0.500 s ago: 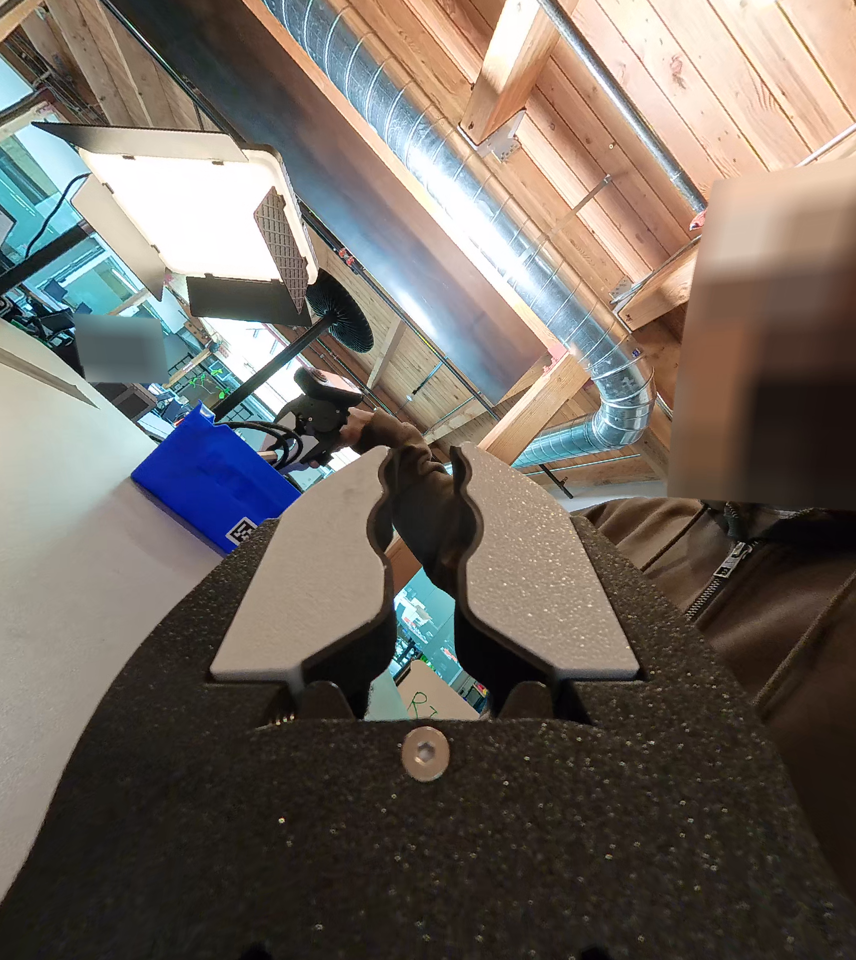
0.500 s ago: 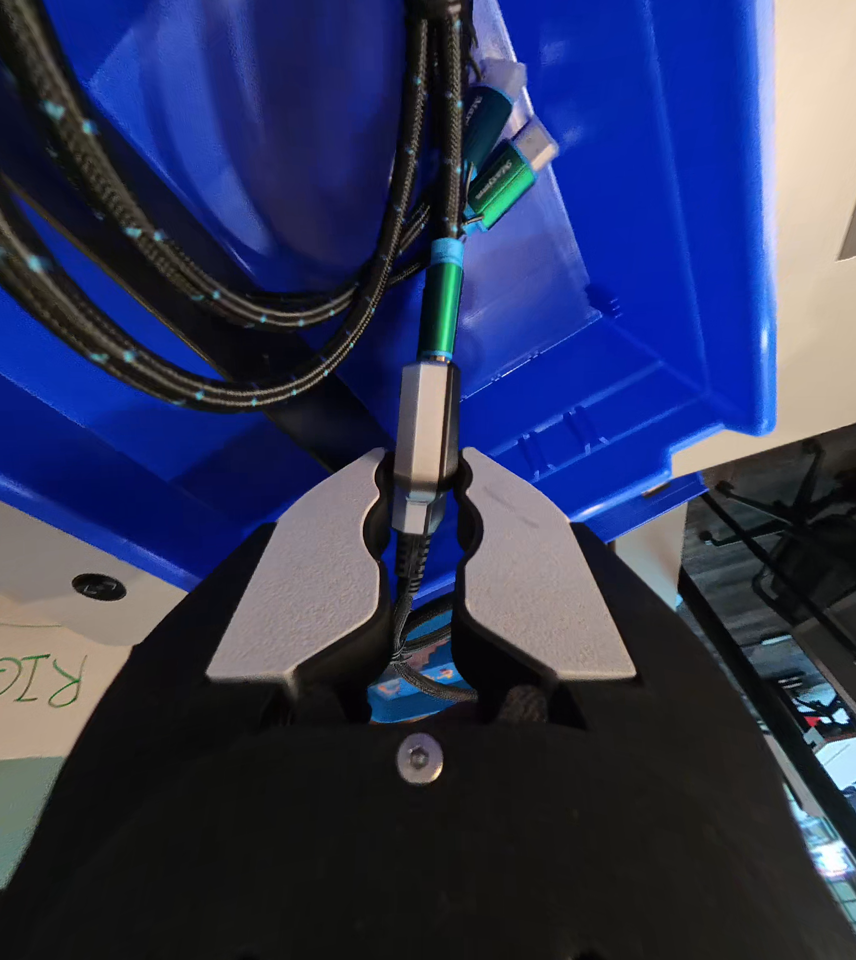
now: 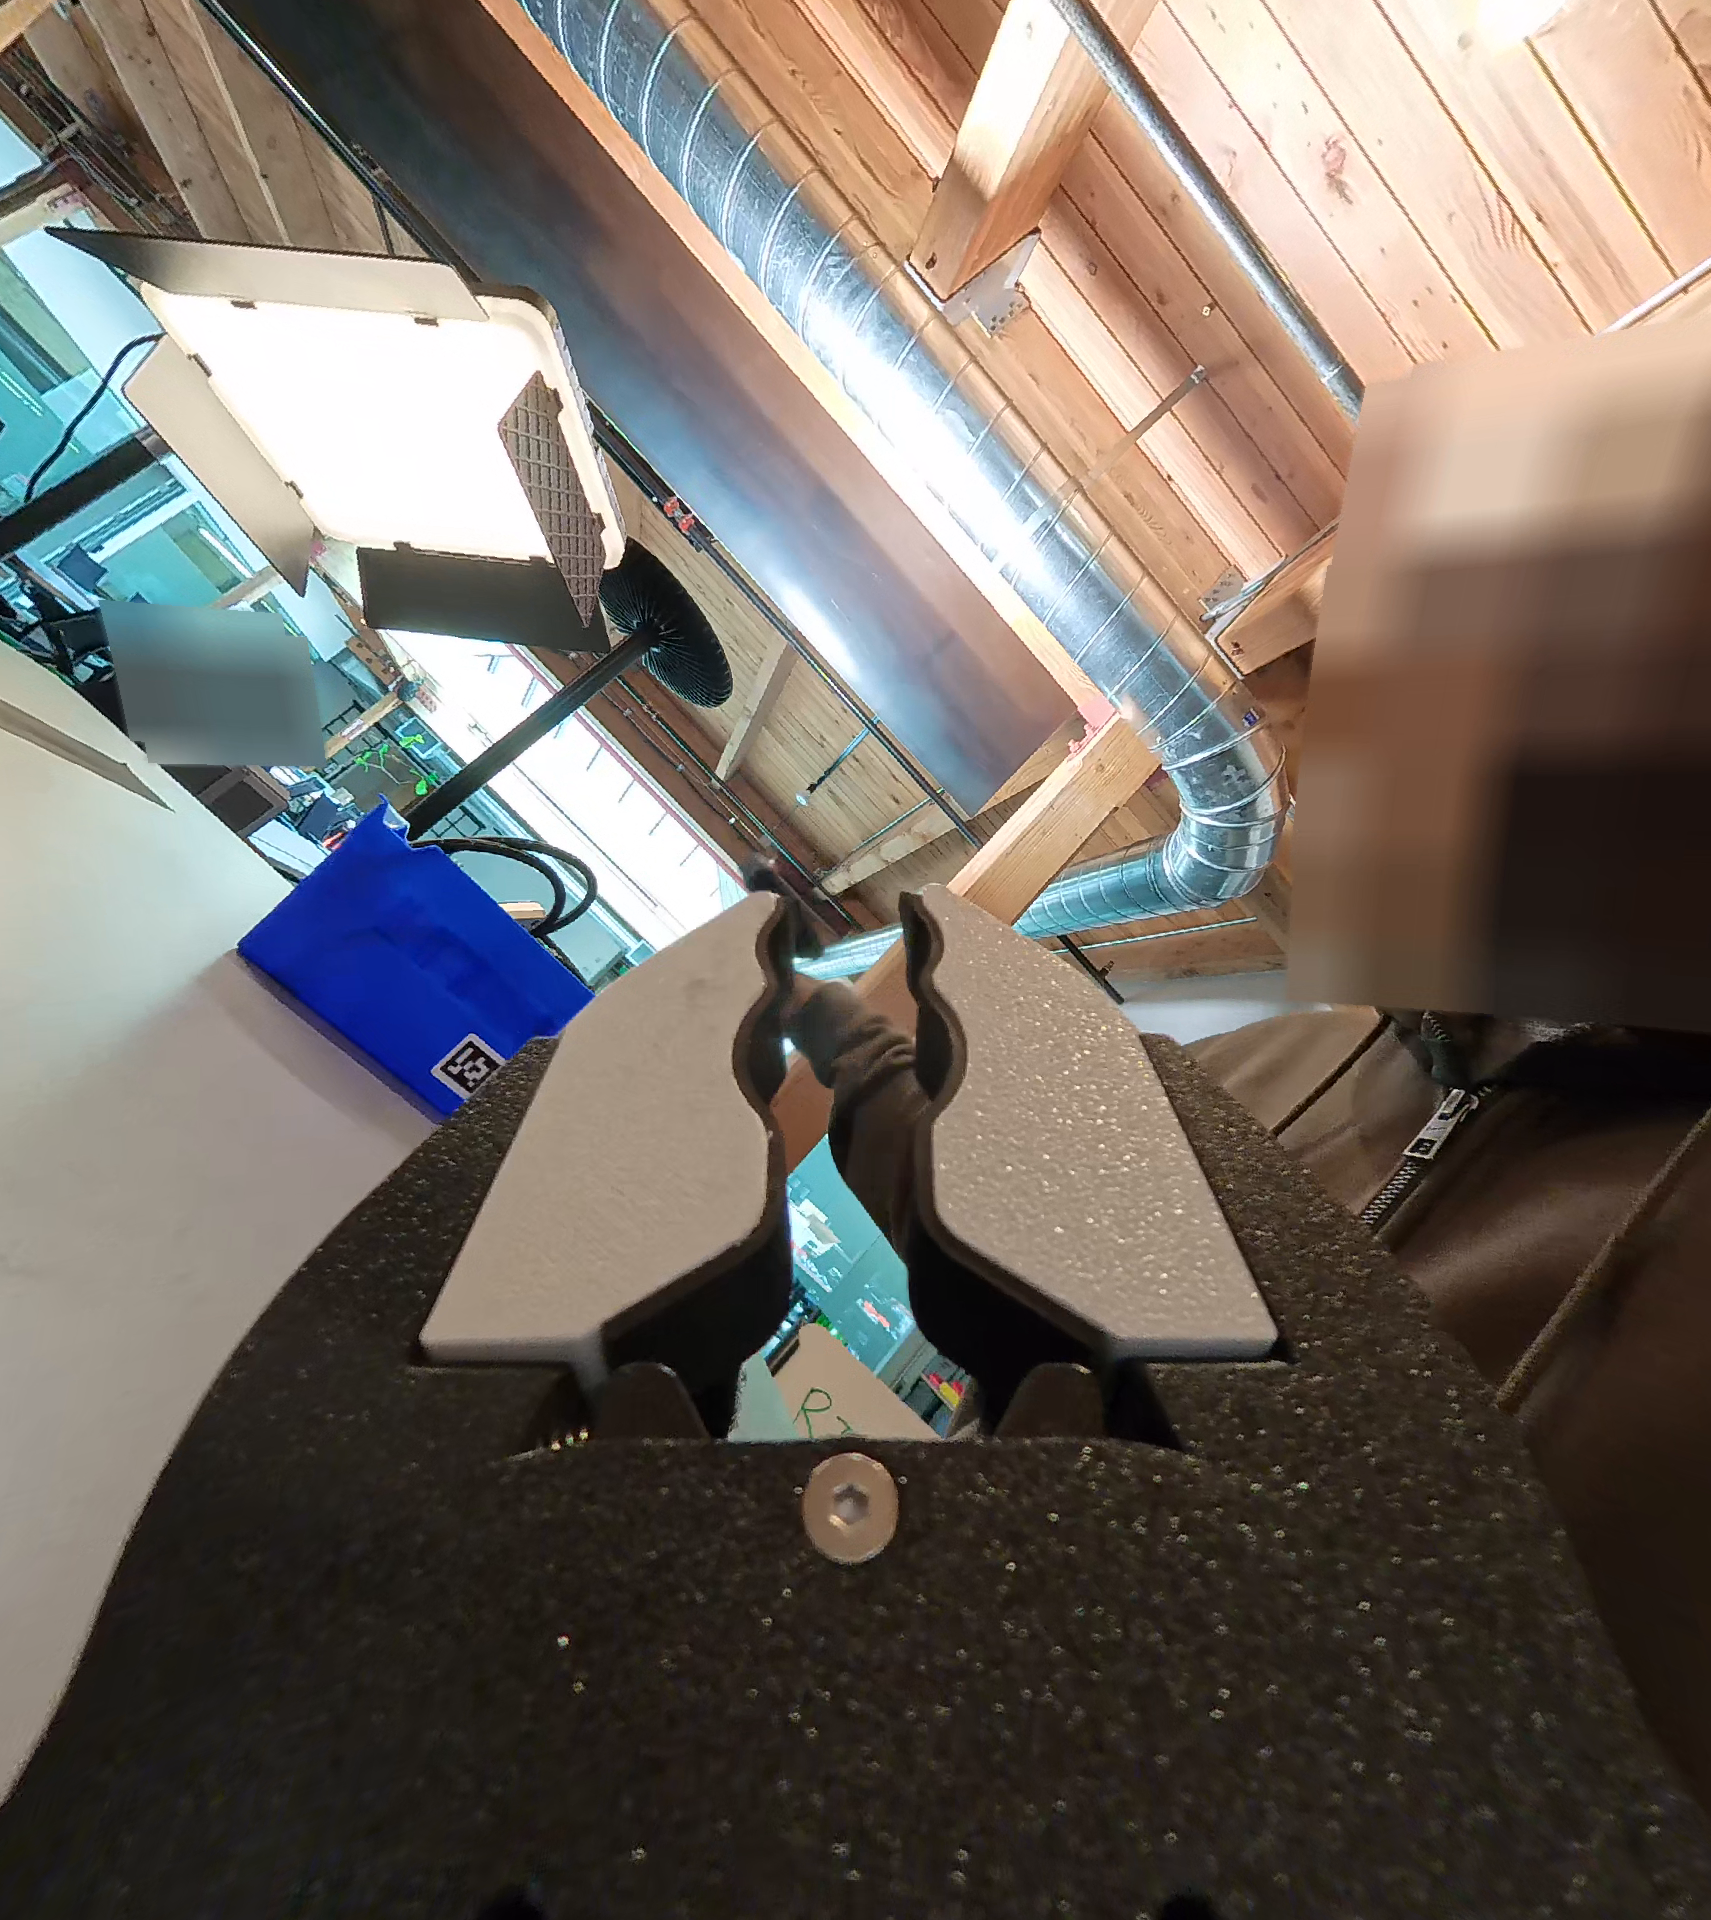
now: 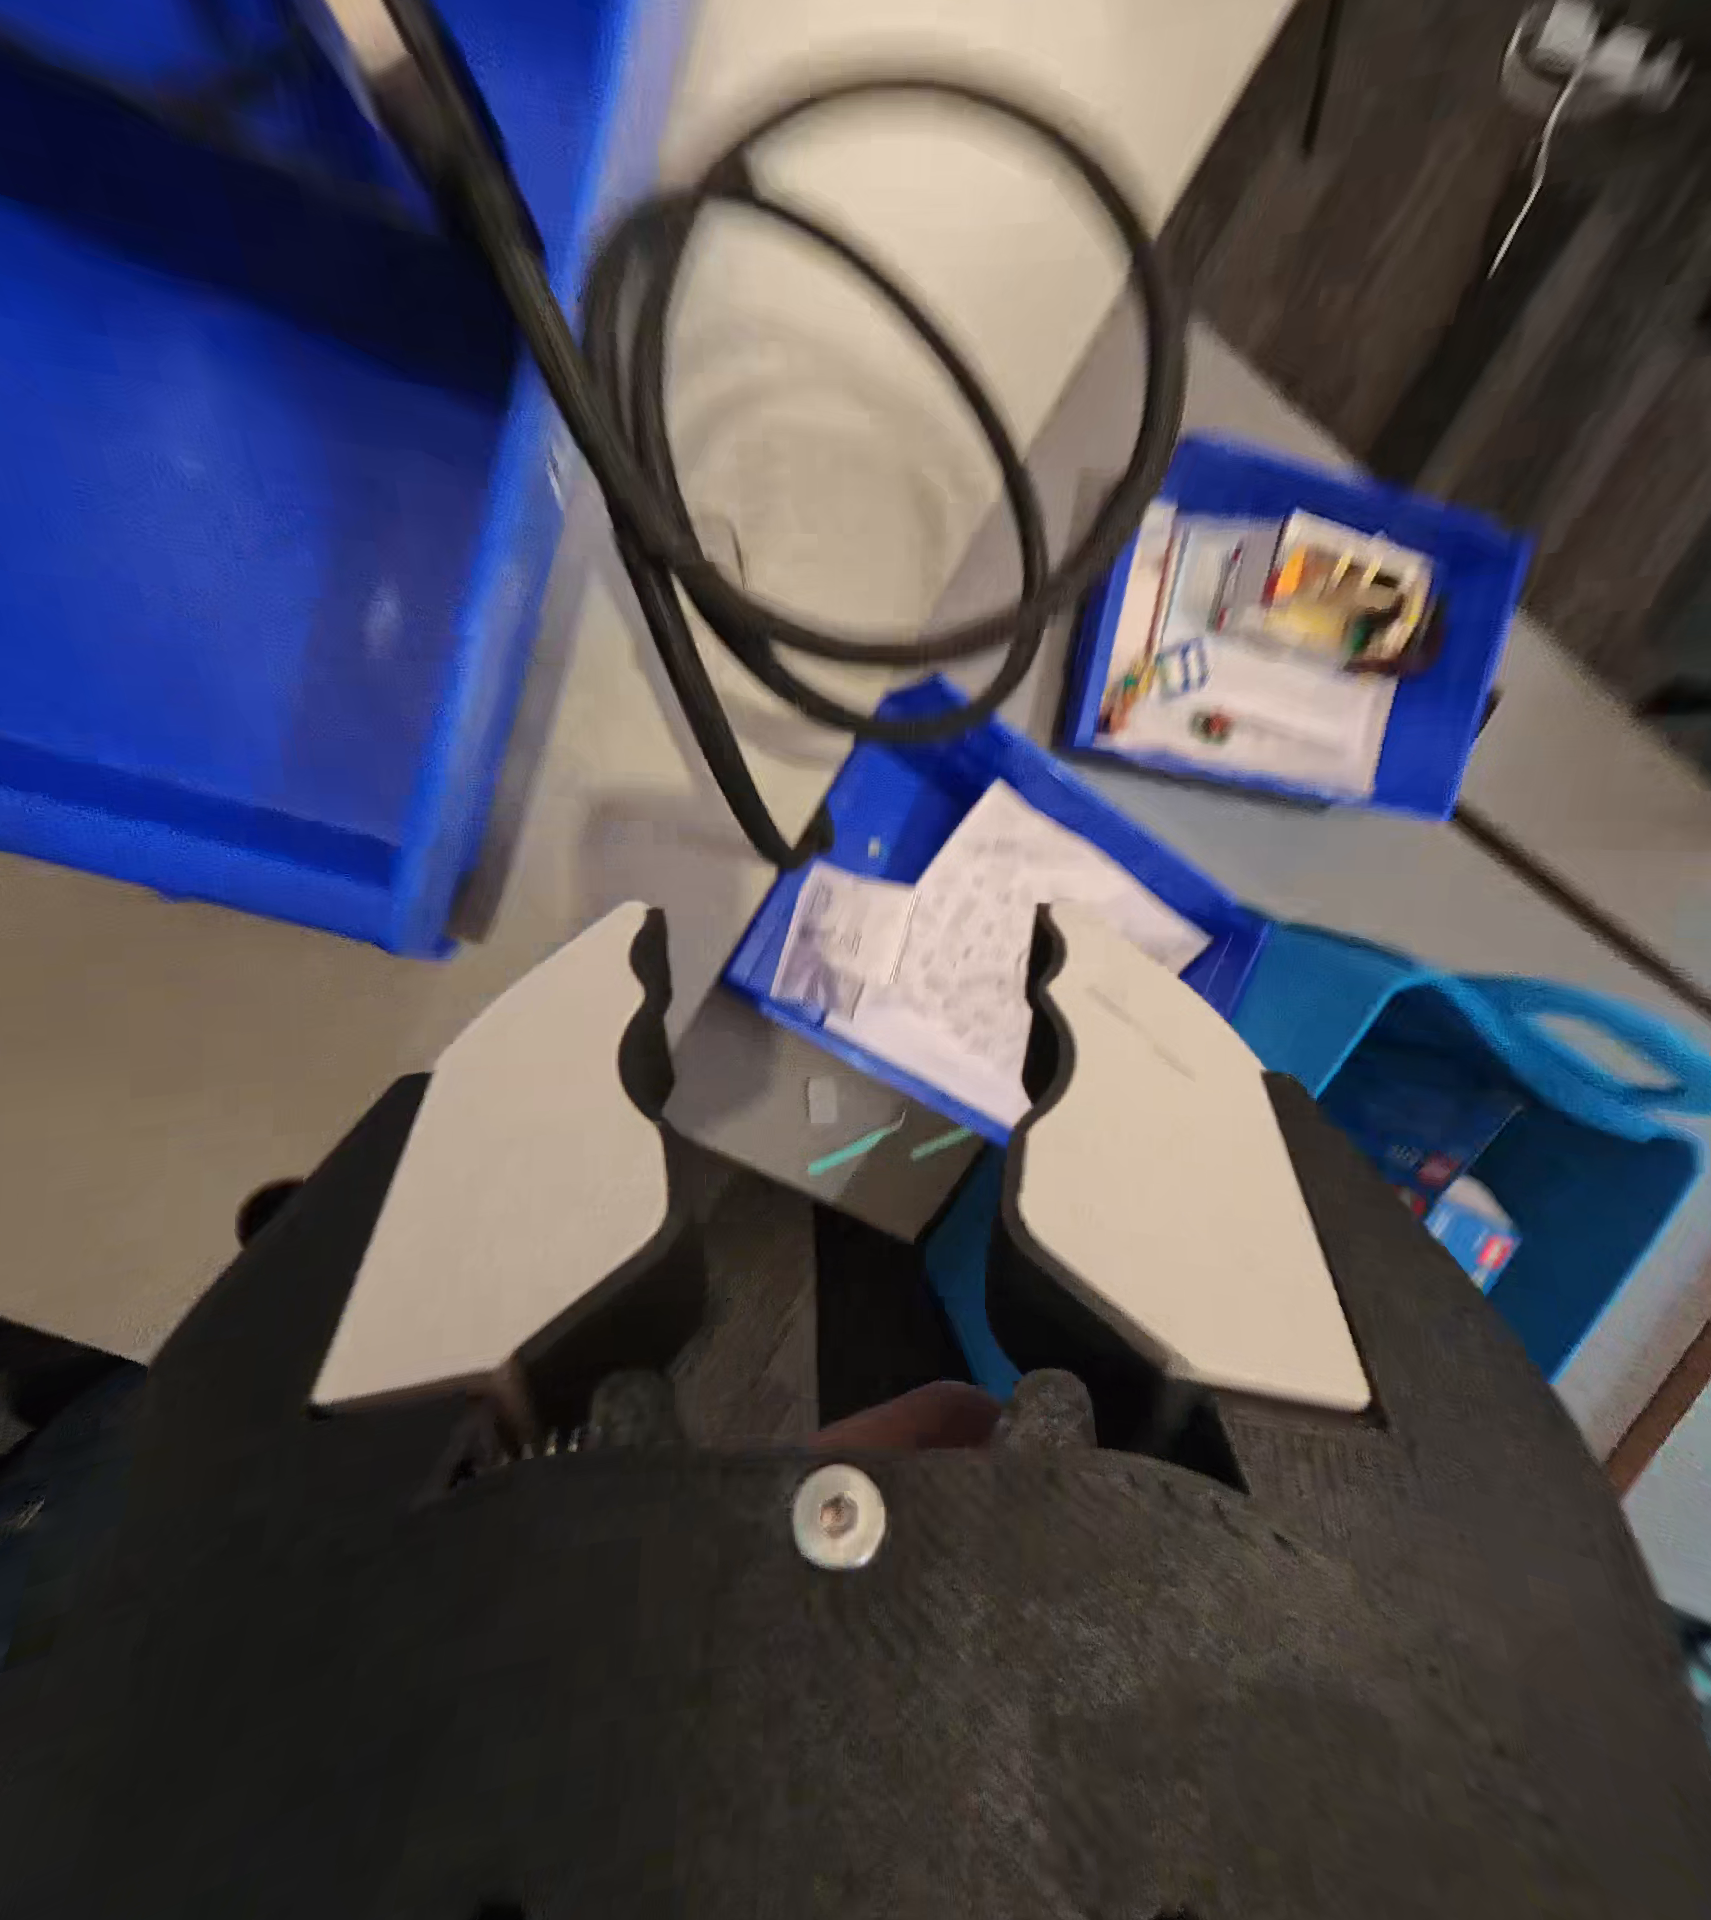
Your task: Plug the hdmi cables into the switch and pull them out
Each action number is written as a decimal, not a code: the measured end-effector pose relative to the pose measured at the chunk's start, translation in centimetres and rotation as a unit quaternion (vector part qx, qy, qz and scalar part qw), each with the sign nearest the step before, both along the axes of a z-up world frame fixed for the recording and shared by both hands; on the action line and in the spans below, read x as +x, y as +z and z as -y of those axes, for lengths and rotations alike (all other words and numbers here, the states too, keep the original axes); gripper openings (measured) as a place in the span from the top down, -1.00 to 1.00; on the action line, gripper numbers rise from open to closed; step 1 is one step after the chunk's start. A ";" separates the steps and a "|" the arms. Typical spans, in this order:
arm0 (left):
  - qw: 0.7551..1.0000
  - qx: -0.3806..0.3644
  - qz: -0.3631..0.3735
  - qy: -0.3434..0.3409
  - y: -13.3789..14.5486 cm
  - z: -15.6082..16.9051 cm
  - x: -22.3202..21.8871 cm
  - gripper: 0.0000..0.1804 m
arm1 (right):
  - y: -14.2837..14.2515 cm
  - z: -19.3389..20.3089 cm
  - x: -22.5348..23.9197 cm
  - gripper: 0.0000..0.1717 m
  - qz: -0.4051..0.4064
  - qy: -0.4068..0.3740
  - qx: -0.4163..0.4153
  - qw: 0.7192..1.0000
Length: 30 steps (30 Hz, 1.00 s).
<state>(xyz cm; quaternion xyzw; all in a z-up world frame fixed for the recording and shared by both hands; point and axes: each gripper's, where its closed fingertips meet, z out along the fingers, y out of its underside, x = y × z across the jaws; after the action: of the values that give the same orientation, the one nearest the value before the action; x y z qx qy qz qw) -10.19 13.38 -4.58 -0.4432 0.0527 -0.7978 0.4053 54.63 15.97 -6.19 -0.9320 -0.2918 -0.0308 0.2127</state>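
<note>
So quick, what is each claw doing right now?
Left claw: slightly apart, holding nothing.
Right claw: wide open, holding nothing; black cable hangs loose ahead.

A cable (image 4: pixel 892 416) loops between the big bin (image 4: pixel 186 520) (left) and two paper-filled bins (image 4: pixel 934 790) right.

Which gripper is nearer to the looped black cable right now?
Right. The right gripper is open just below the black cable, which hangs beside the blue bin. The left gripper points toward the ceiling, the cable farther off at its left.
</note>
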 end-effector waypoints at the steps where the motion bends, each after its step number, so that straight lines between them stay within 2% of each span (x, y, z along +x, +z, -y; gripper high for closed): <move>1: 1.000 -0.002 0.001 -0.005 0.0 0.0 0.1 0.78 | -2.2 1.0 1.3 0.16 0.008 -0.014 -0.027 1.000; 4: 1.000 -0.005 0.003 -0.019 -0.1 -0.1 0.4 0.78 | -6.6 1.3 3.0 0.01 0.057 -0.013 -0.042 0.997; 8: 1.000 -0.009 0.007 -0.018 -0.1 -0.2 0.3 0.78 | -7.9 -1.8 1.3 -0.01 0.076 0.028 0.012 0.997; 10: 1.000 -0.009 0.008 -0.013 -0.1 -0.1 0.1 0.78 | -8.2 -2.9 0.1 0.18 0.083 0.058 0.021 0.995; 13: 1.000 -0.006 0.005 -0.009 -0.1 0.0 0.1 0.78 | -9.2 -3.6 -0.3 0.67 0.140 0.101 0.003 0.985; 15: 1.000 -0.005 0.003 -0.008 -0.1 0.0 0.1 0.77 | -9.0 -4.0 -0.3 0.88 0.182 0.120 0.007 0.976; 22: 1.000 -0.005 0.001 -0.008 -0.1 0.1 0.2 0.78 | -6.2 -4.3 0.1 0.90 0.271 0.111 0.025 0.956; 25: 1.000 -0.005 -0.001 -0.013 -0.1 0.1 0.3 0.78 | -5.8 -4.4 0.0 0.87 0.282 0.103 0.025 0.954; 30: 1.000 -0.007 0.001 -0.016 -0.1 0.0 0.3 0.78 | -6.1 -4.4 0.8 0.96 0.294 0.096 0.014 0.951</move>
<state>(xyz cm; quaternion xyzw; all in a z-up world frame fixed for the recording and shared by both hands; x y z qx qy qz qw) -9.90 13.36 -4.70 -0.4441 0.0538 -0.8049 0.3899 55.39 20.35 -12.34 -0.8461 -0.4292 -0.2870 0.1321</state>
